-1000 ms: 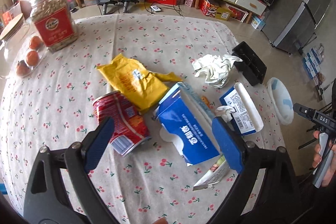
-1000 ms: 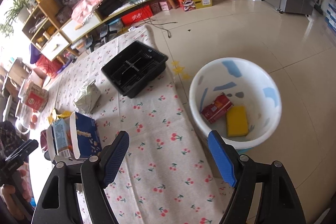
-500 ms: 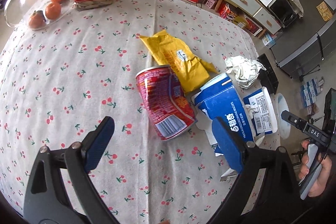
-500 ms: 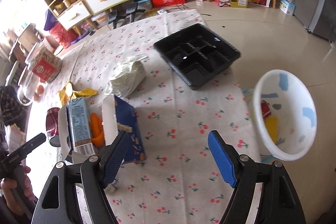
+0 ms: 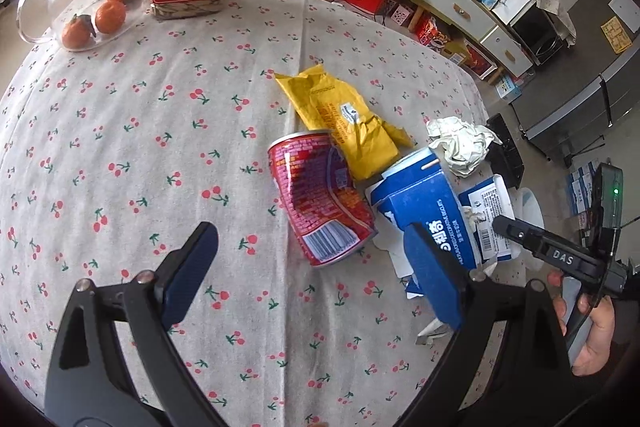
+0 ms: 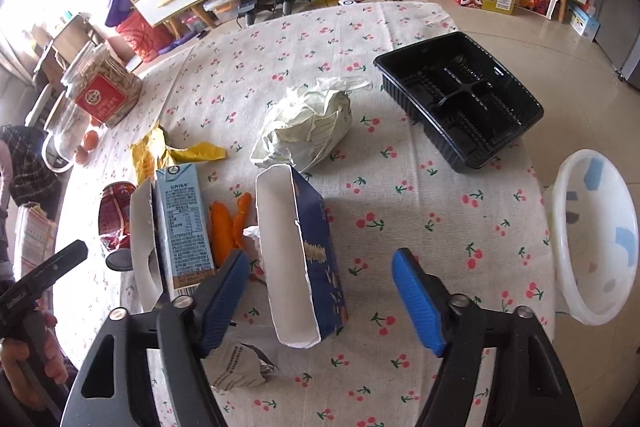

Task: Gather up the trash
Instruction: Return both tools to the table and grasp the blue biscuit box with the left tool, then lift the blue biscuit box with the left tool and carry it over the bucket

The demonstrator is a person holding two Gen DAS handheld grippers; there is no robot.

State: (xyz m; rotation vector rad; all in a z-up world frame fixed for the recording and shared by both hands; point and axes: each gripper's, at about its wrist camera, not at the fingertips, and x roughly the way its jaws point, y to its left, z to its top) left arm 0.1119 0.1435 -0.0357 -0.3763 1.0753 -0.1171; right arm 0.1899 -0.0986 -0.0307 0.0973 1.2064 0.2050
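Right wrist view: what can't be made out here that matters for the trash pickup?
- Bin: its bottom is hidden by its near wall, so contents unknown.
- Red can: half hidden behind the white carton flap.
- Foil wrapper: partly covered by the right gripper.
- Carrots: lower ends hidden by the gripper.

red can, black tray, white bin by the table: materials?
Red can: looks like thin metal, glossy print, wall dented and creased. Black tray: apparently thin moulded plastic, semi-gloss, ribbed compartments. White bin: probably plastic, smooth rim with a slight sheen and blue patches.
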